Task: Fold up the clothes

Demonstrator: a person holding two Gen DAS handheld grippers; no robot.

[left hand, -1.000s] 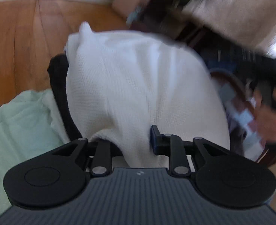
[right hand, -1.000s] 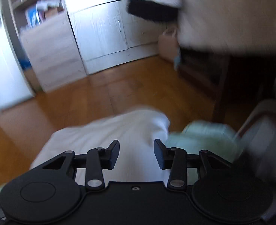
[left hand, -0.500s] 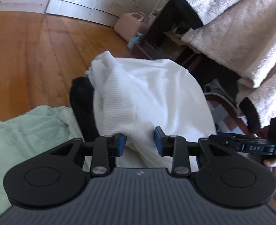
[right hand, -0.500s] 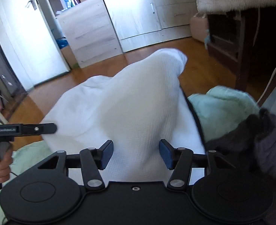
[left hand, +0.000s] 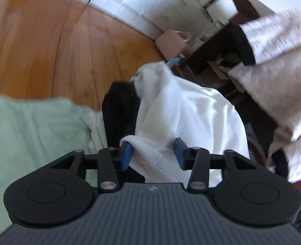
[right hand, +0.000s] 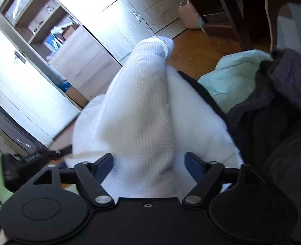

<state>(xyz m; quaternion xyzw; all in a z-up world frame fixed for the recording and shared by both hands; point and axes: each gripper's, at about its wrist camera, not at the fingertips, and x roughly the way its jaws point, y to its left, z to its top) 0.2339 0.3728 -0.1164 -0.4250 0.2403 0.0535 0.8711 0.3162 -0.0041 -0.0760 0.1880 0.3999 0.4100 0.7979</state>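
Note:
A white waffle-knit garment (left hand: 187, 112) lies humped over a black garment (left hand: 119, 110) on the pile. My left gripper (left hand: 153, 151) is at its near edge with jaws opening. A fold of the white cloth lies between them and drapes over the left pad (left hand: 127, 153), but it is not pinched. In the right wrist view the same white garment (right hand: 142, 106) rises as a ridge in front of my right gripper (right hand: 149, 161). Its jaws are opening wide, the cloth sits loose between them, and the pads are clear of it.
A mint-green cloth (left hand: 32, 126) lies left of the black garment, seen also as the mint-green cloth (right hand: 236, 75). A dark grey knit (right hand: 283, 94) is heaped at the right. A fluffy pale robe (left hand: 283, 61) hangs over dark furniture. A pink bag (left hand: 171, 40) and cabinets (right hand: 117, 26) stand beyond the wooden floor (left hand: 48, 40).
Both pairs of jaws have spread apart and let the white garment go. The garment has settled onto the pile, and both grippers have dropped lower and rolled.

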